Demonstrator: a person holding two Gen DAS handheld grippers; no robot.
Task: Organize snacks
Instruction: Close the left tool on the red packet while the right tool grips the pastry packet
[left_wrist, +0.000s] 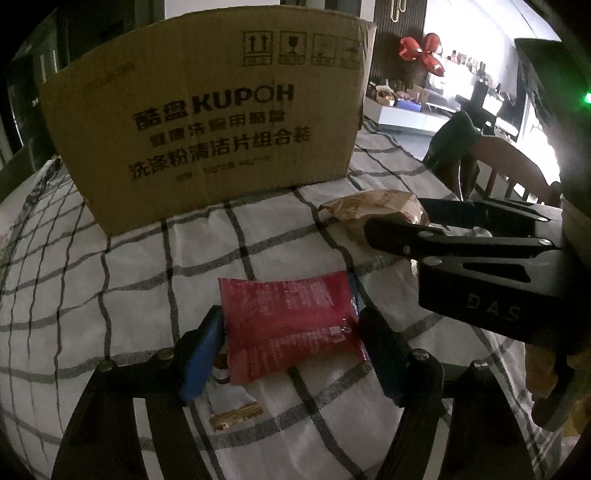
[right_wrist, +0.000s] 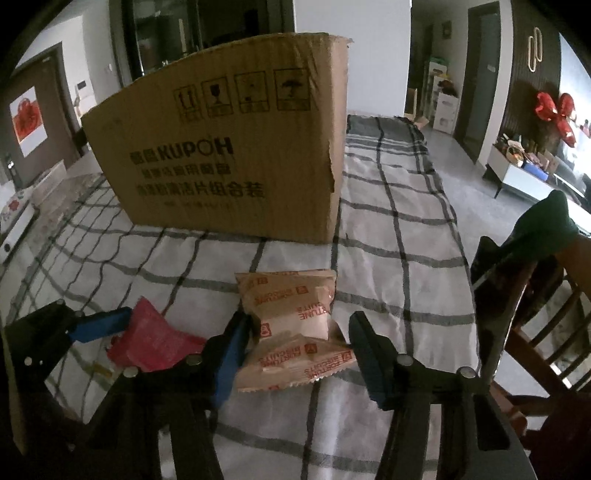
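A red snack packet lies on the checked tablecloth between the open fingers of my left gripper; it also shows in the right wrist view. Two tan biscuit packets lie stacked between the open fingers of my right gripper; one shows in the left wrist view, under the right gripper. The left gripper's blue finger reaches in from the left. A tall cardboard box marked KUPOH stands behind the packets.
The table carries a white cloth with grey checks. A wooden chair with dark cloth over its back stands at the table's right edge. A small gold object lies under the left gripper. Floor and a low cabinet lie beyond.
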